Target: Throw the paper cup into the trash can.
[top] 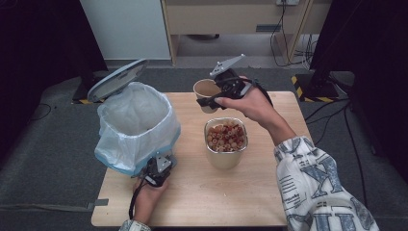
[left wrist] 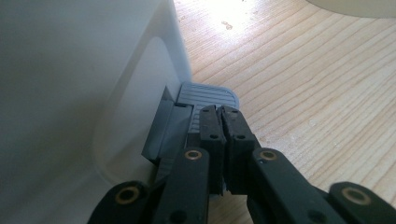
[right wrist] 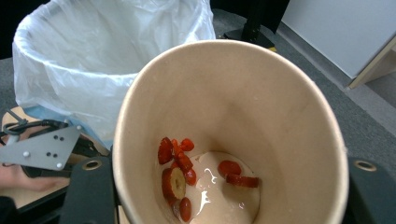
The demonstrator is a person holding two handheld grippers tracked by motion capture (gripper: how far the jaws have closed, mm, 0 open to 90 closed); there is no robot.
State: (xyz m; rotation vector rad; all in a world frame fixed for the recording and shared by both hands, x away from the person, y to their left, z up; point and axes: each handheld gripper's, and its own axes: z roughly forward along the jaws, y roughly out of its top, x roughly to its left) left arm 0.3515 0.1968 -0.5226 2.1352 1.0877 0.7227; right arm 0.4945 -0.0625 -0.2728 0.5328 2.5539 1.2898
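While raised at upper centre of the frame, right gripper clamped on tilted paper cup above table. Left gripper low at lower left, jaws together, pressing bin pedal.

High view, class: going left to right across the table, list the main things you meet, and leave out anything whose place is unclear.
White-bagged pedal bin → left gripper at the bin's foot → metal container of red slices → person's patterned sleeve. The paper cup sits above the container, so it is left out.
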